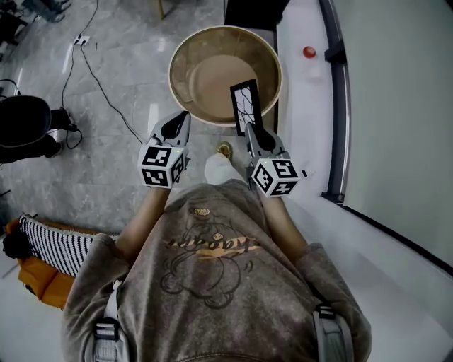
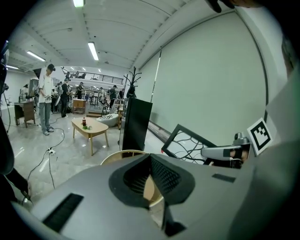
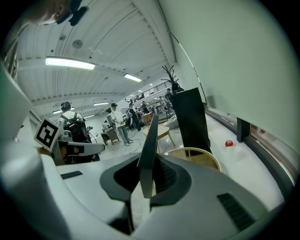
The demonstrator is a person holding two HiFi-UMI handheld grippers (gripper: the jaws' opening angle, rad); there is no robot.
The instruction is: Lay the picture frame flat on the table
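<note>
The picture frame (image 1: 246,104) is black with a branch pattern behind its glass. It stands upright above the right side of the round tan table (image 1: 180,53), which has a raised rim. My right gripper (image 1: 253,131) is shut on the frame's lower edge. In the right gripper view the frame (image 3: 149,140) shows edge-on between the pads. In the left gripper view the frame (image 2: 190,145) tilts up to the right. My left gripper (image 1: 177,127) hangs at the table's near left rim, shut with nothing in it.
A tall black panel (image 1: 251,10) stands behind the table. A red ball (image 1: 309,51) lies on the white ledge along the window wall at the right. Cables (image 1: 92,63) run over the grey floor at the left. People stand far back in the hall (image 2: 47,98).
</note>
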